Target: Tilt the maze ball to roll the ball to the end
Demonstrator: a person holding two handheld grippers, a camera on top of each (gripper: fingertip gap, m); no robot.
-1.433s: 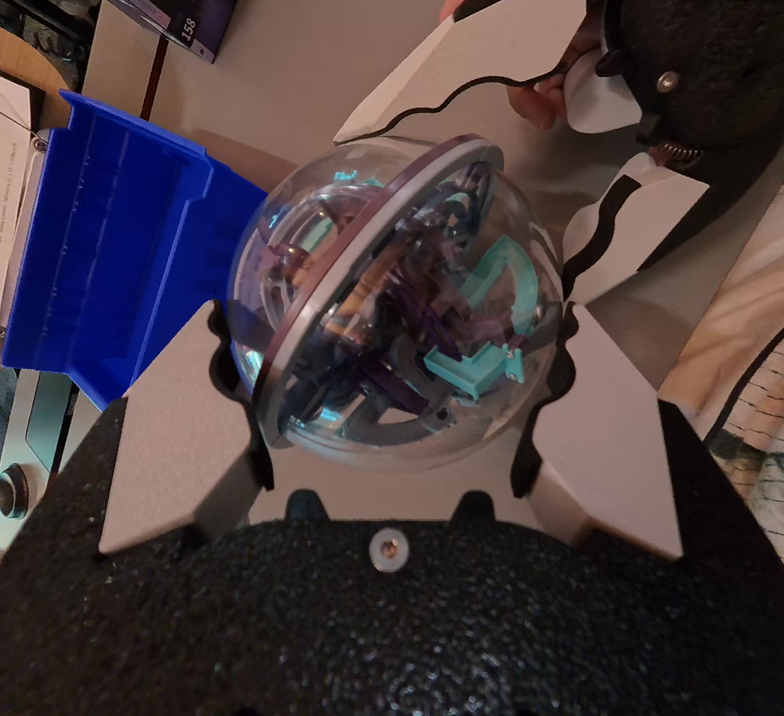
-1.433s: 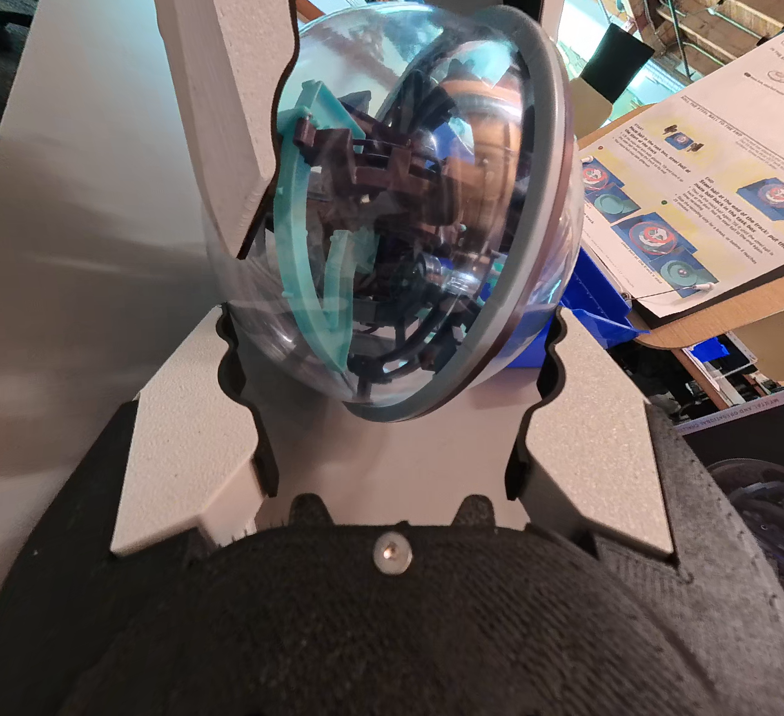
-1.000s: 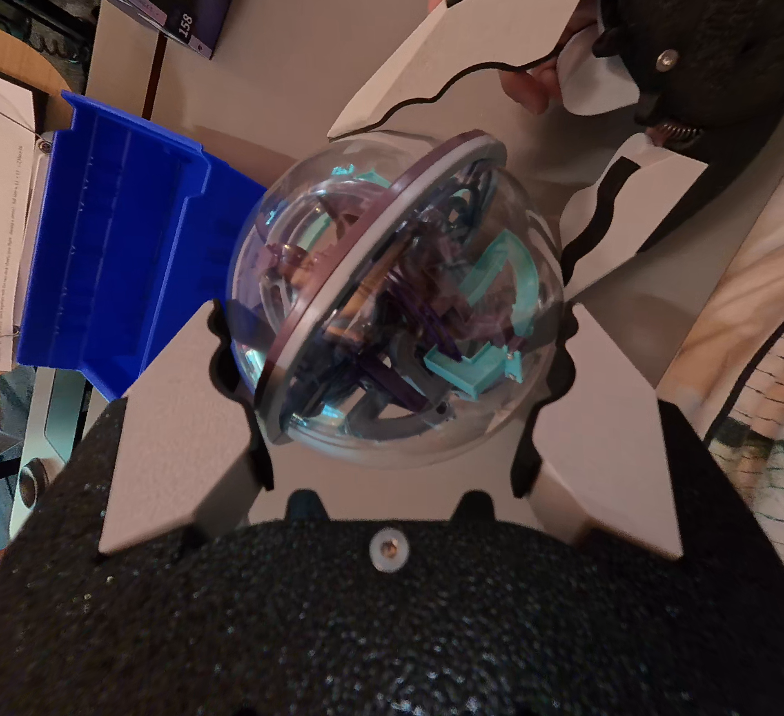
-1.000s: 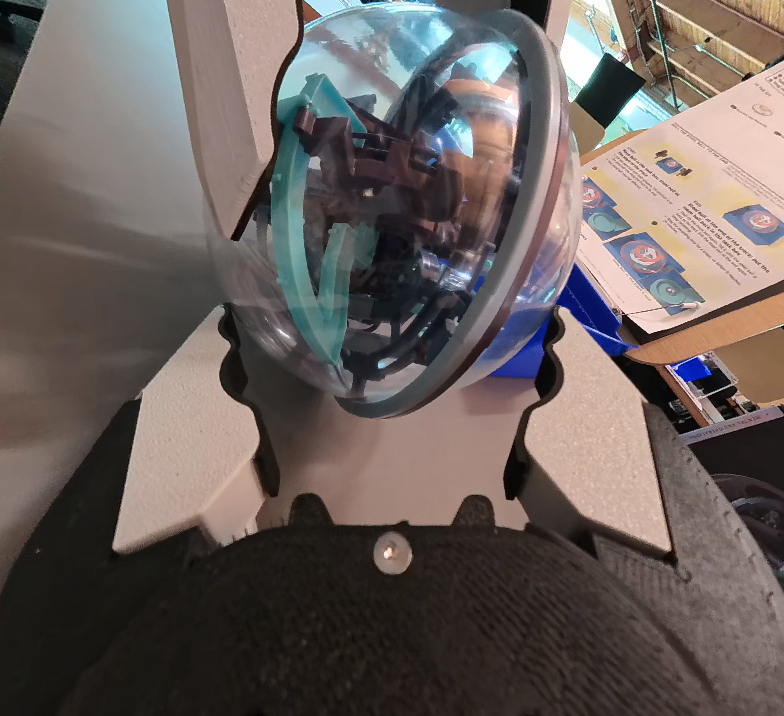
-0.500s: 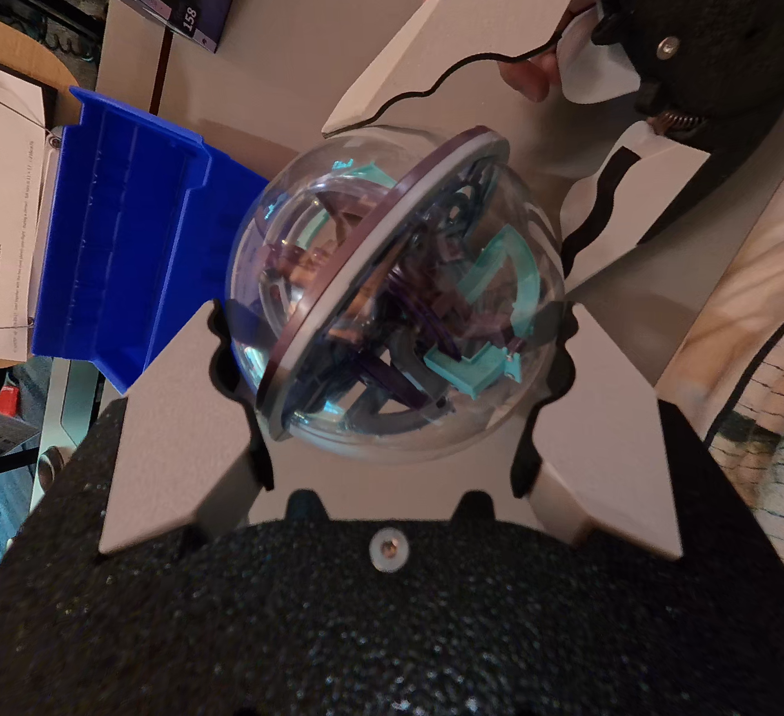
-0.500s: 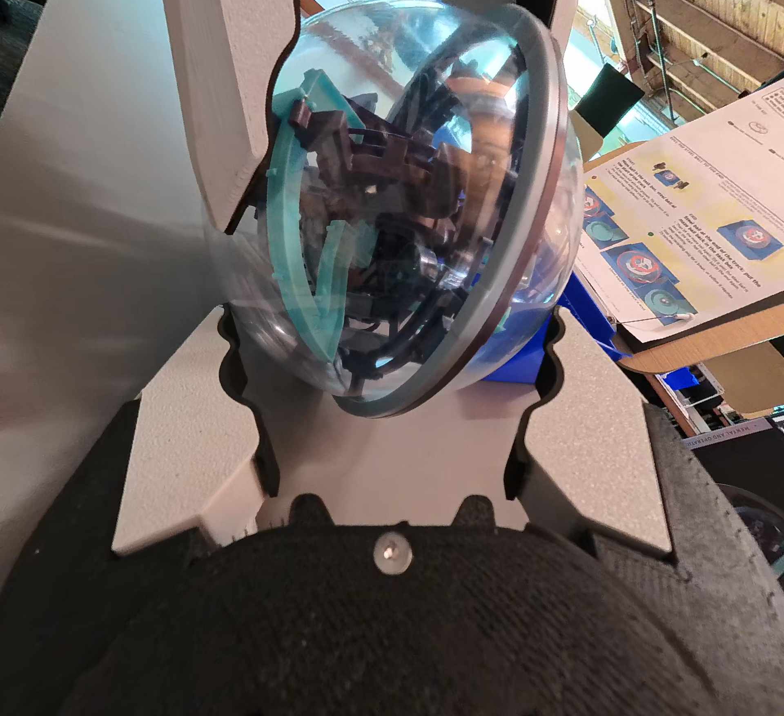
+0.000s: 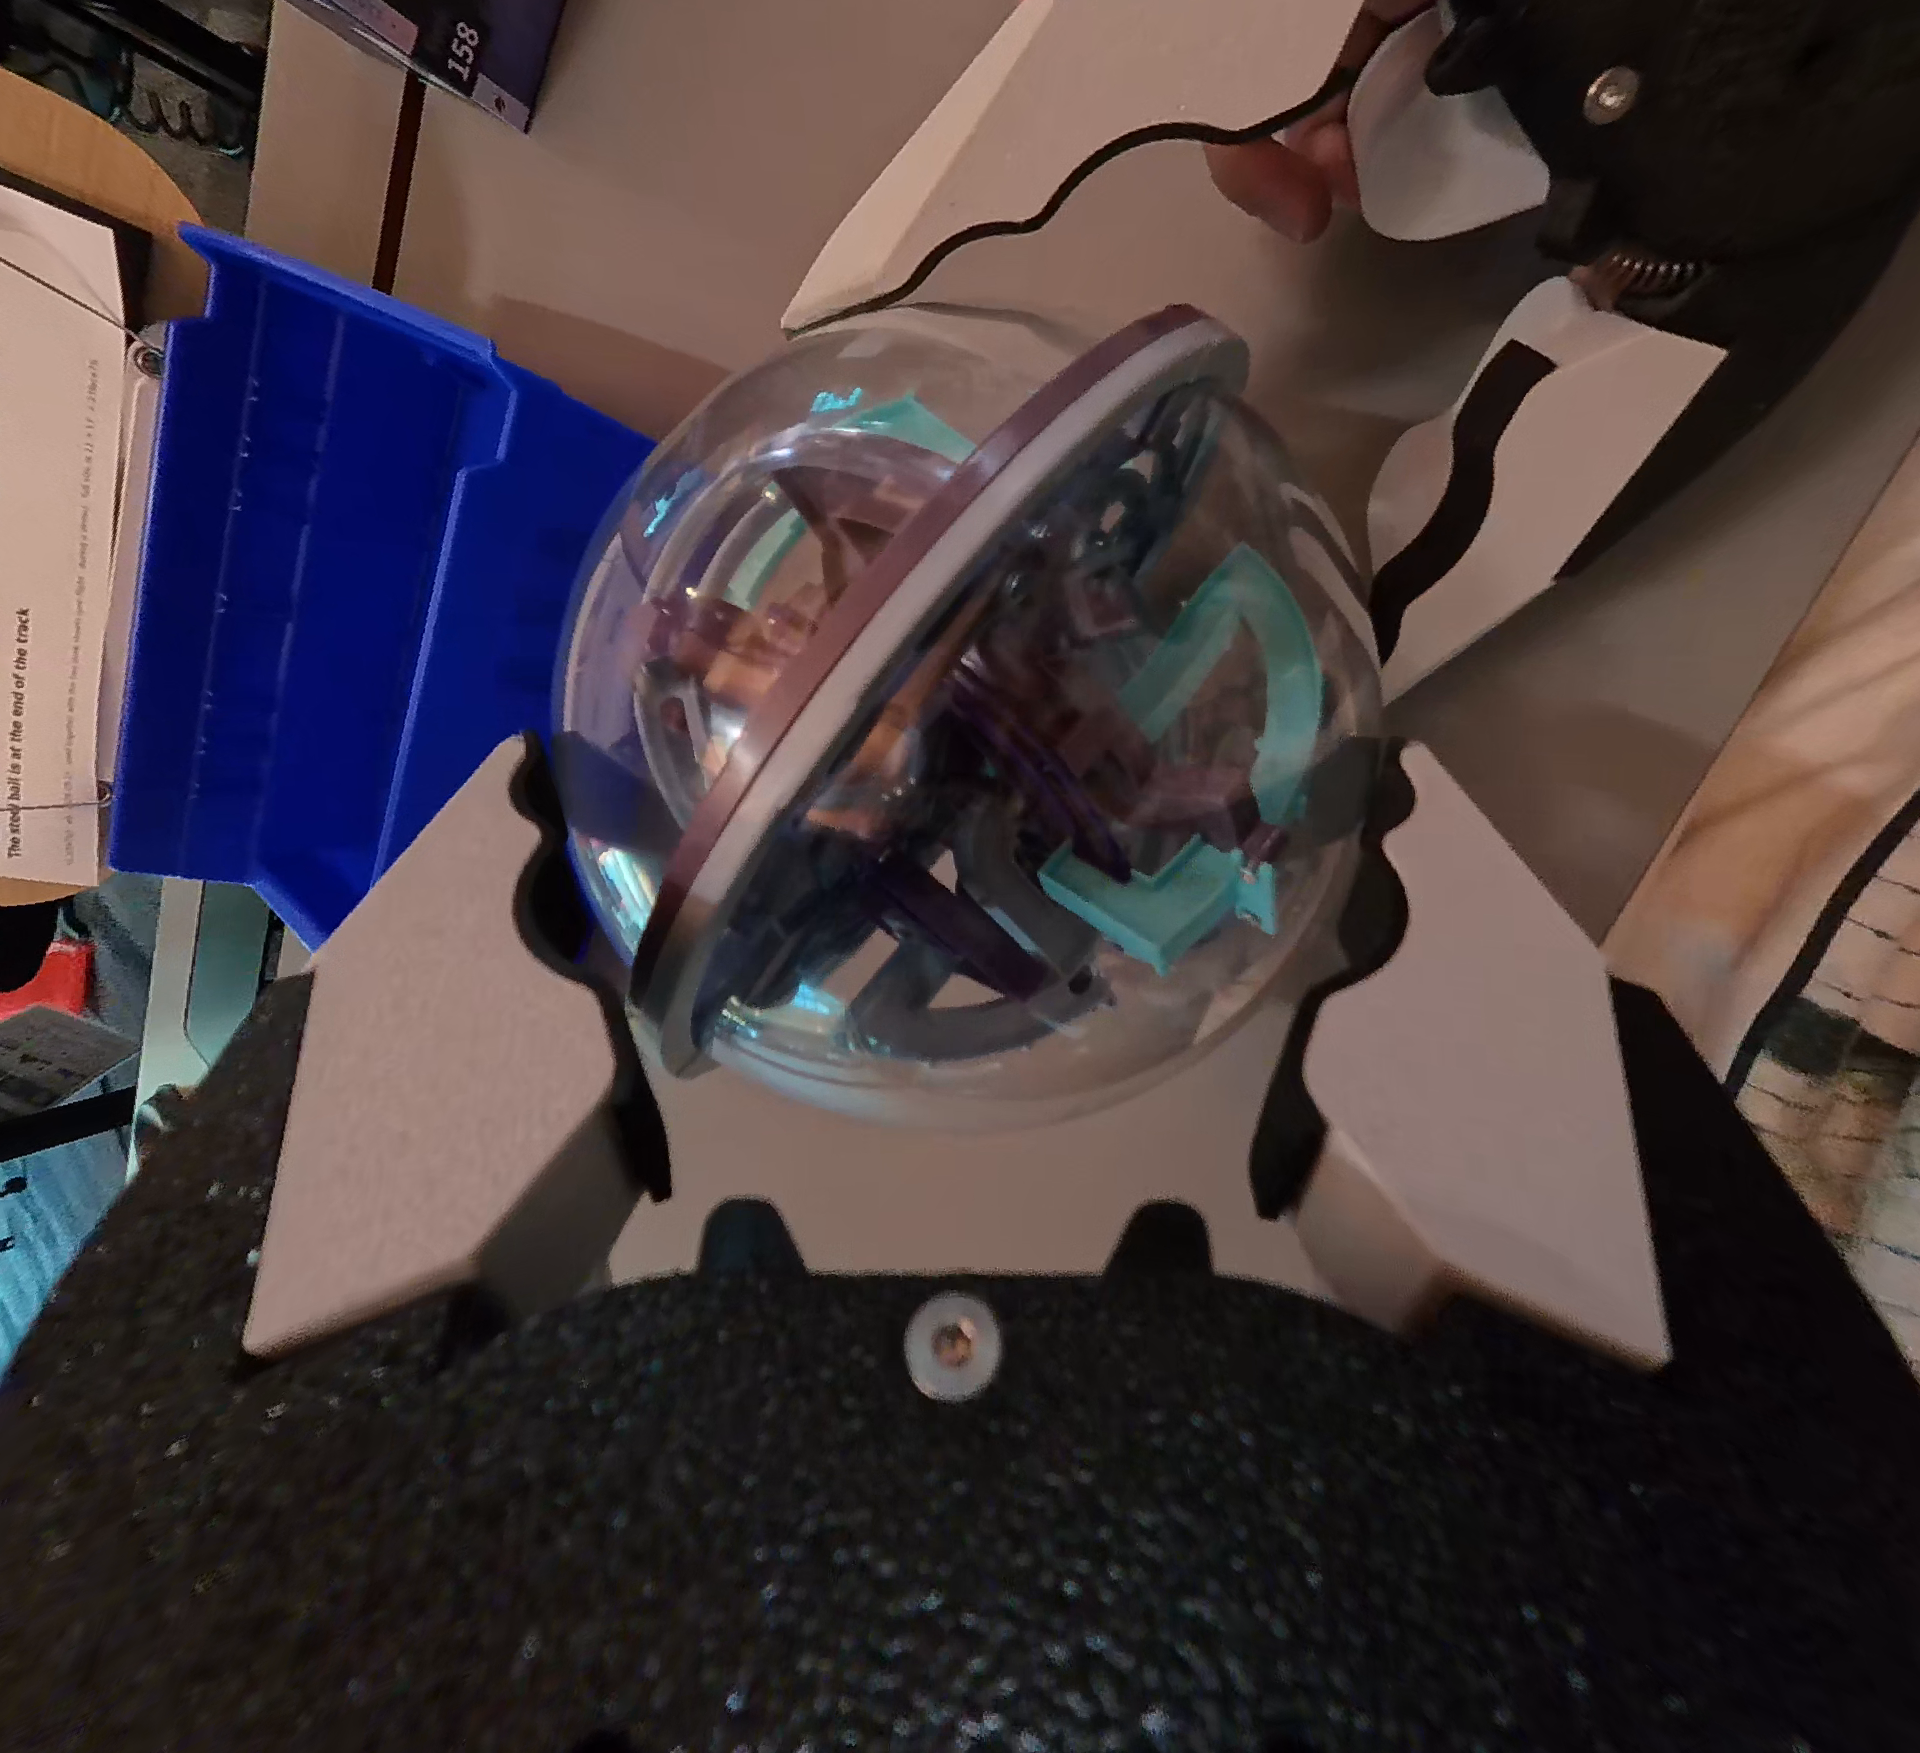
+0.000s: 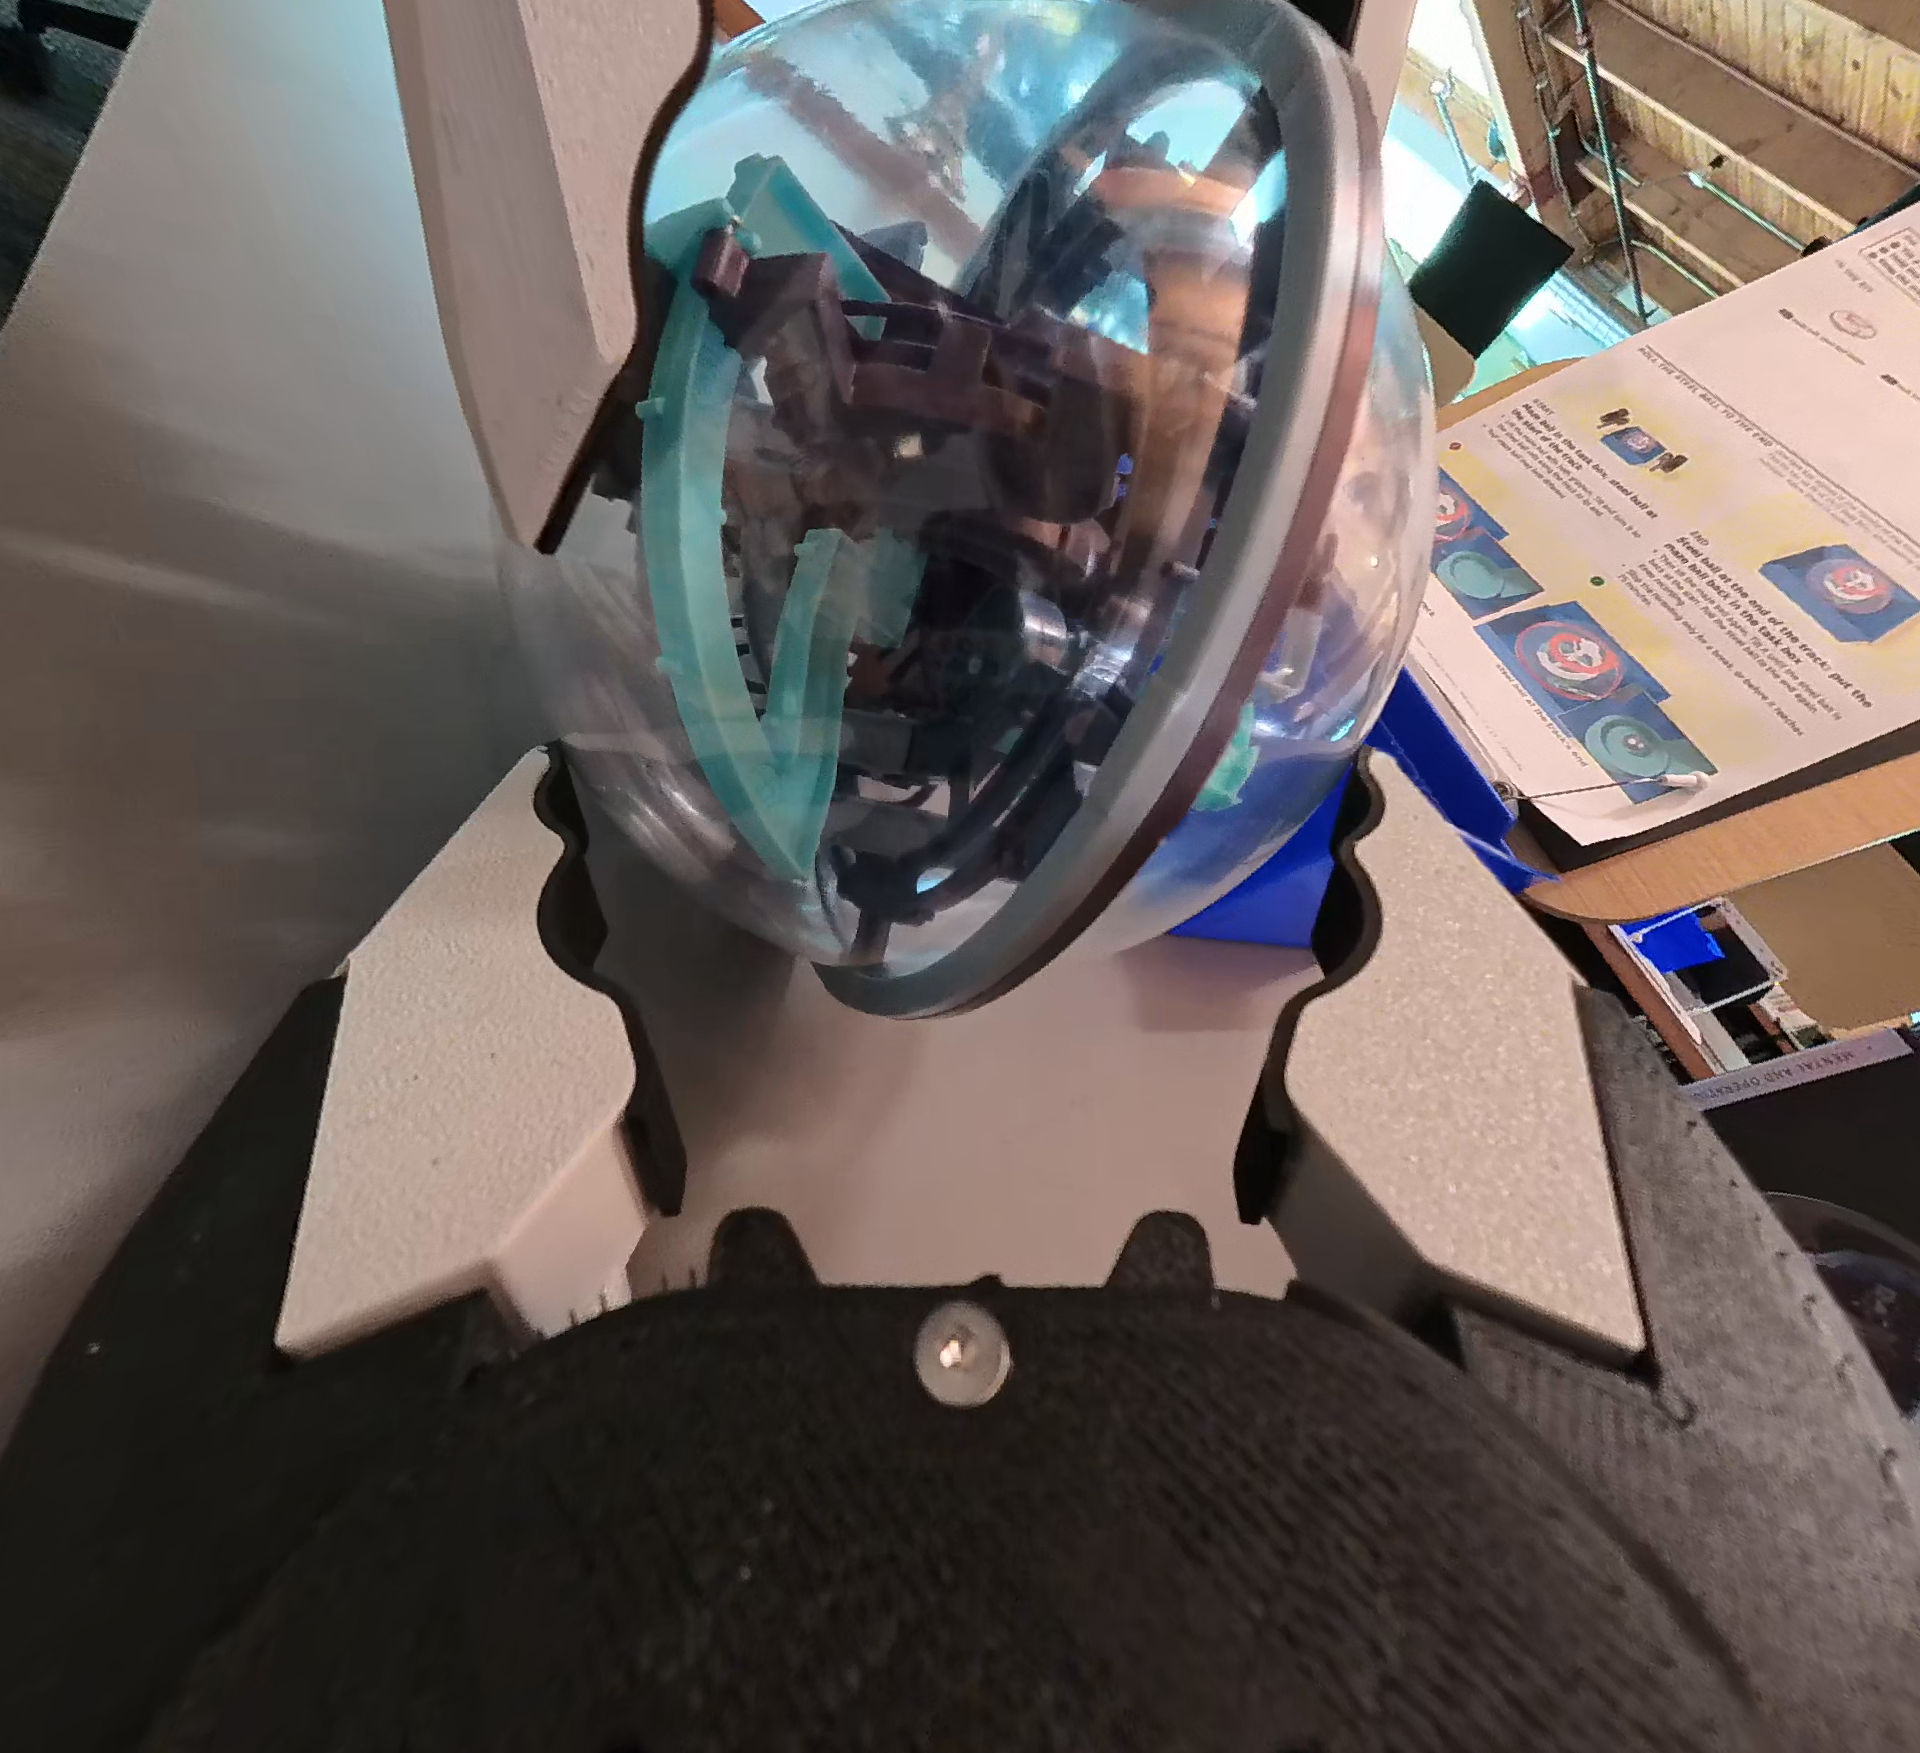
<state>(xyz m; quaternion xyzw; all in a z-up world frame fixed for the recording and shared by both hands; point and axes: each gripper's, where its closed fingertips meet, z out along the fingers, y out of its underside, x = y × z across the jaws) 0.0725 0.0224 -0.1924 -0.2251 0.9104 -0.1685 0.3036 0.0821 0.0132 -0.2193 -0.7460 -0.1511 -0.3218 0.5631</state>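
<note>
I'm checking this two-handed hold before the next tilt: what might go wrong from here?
1. The maze ball is a smooth clear sphere held only at its sides by the left tongs and right tongs; it may slip or spin.
2. If dropped, it could strike the blue bin beside it.

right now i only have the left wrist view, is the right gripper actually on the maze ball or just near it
observer: in the right wrist view the maze ball sits inside the right gripper, and its jaws meet the clear shell on both sides.
operator: how does the seam ring sit from that side
observer: the grey seam ring stands steep, its top leaning to the right of that view.
operator: any sign of the steel ball
observer: not for sure. A small shiny spot shows low among the dark tracks, too blurred to call.
</note>
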